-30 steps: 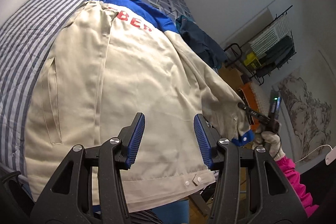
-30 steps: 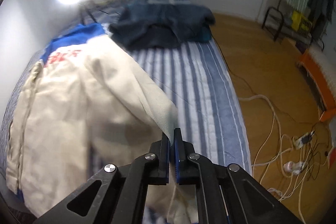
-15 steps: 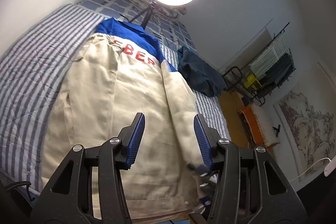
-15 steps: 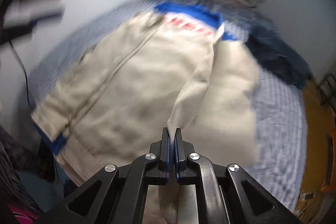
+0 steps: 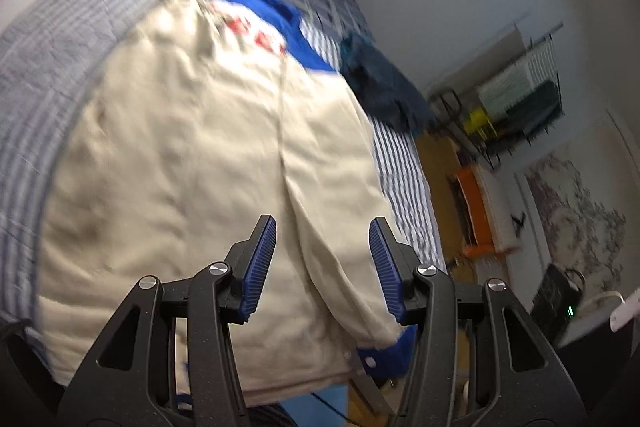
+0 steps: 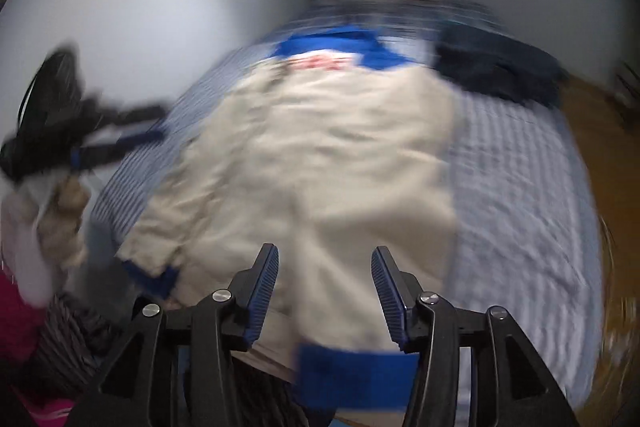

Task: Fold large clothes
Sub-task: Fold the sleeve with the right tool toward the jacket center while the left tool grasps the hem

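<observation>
The jacket (image 5: 192,147) lies spread on the bed (image 5: 44,67), one sleeve (image 5: 336,227) folded over its body, blue cuff (image 6: 352,371) at the hem nearest the cameras. Left tool (image 5: 322,267) and right tool (image 6: 324,291) both hang above the jacket with jaws apart, holding nothing. Risk: the loose sleeve may slide off the jacket toward the bed edge, or a grip may take only the top layer. Both views are blurred.
</observation>
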The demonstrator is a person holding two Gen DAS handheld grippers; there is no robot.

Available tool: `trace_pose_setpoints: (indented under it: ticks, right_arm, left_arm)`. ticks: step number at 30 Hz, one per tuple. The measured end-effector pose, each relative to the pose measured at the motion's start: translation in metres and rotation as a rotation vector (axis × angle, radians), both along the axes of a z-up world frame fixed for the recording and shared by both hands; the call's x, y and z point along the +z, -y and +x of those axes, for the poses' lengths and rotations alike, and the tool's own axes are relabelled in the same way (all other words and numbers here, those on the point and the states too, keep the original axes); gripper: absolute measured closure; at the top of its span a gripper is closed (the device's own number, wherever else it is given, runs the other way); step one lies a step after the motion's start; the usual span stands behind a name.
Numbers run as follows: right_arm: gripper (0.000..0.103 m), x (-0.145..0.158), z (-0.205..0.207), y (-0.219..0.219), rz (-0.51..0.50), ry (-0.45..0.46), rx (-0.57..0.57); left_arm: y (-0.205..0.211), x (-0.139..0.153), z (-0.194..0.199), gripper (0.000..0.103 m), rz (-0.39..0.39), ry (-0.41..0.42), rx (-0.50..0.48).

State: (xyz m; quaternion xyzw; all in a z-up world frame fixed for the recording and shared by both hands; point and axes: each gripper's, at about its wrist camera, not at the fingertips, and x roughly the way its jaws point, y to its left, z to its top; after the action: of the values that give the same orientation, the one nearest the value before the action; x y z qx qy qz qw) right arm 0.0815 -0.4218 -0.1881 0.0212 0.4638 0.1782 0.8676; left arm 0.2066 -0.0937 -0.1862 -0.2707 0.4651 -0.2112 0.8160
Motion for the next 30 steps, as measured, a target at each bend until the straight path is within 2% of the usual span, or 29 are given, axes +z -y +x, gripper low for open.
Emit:
trace_pose_setpoints:
  ticks: [2,4,8,11,13,14,15,16,18,21,25,26,30]
  right_arm:
    - [0.047,-0.015,-0.005,0.032,0.021,-0.046,-0.103]
    - [0.044,-0.032,-0.008,0.051,0.04,-0.088,-0.153]
    - [0.043,-0.065,-0.007,0.069,0.068,-0.165,-0.199]
    - [0.043,-0.083,-0.005,0.076,0.118,-0.222,-0.212]
    - [0.048,-0.089,-0.003,0.076,0.156,-0.251,-0.199]
    - [0.06,-0.089,-0.004,0.077,0.167,-0.26,-0.19]
    - [0.076,-0.089,-0.005,0.075,0.175,-0.265,-0.174]
    - [0.081,-0.088,-0.007,0.073,0.178,-0.268,-0.156]
    - [0.1,-0.082,-0.011,0.072,0.199,-0.257,-0.139]
    - [0.101,-0.067,-0.016,0.068,0.247,-0.229,-0.137]
    - [0.101,-0.045,-0.026,0.056,0.327,-0.195,-0.093]
    - [0.101,-0.043,-0.029,0.052,0.324,-0.191,-0.08]
    - [0.102,-0.057,-0.029,0.027,0.23,-0.228,-0.01]
  left_arm:
    - [0.018,-0.012,-0.001,0.053,0.001,-0.034,-0.056]
    - [0.034,-0.023,-0.002,0.05,0.0,-0.067,-0.09]
    - [0.062,-0.055,-0.001,0.047,-0.056,-0.167,-0.117]
    - [0.083,-0.069,0.003,0.047,-0.048,-0.2,-0.136]
    - [0.094,-0.078,0.007,0.047,-0.033,-0.216,-0.16]
    - [0.103,-0.084,0.009,0.047,-0.027,-0.222,-0.186]
    - [0.11,-0.087,0.009,0.049,-0.013,-0.22,-0.206]
    - [0.114,-0.09,0.009,0.072,0.004,-0.213,-0.22]
    - [0.125,-0.096,0.008,0.103,0.078,-0.207,-0.253]
    - [0.122,-0.092,0.003,0.103,0.108,-0.179,-0.247]
    - [0.102,-0.067,-0.003,0.103,0.189,-0.082,-0.205]
    - [0.097,-0.065,-0.005,0.103,0.239,-0.063,-0.188]
    - [0.09,-0.075,-0.009,0.103,0.284,-0.071,-0.186]
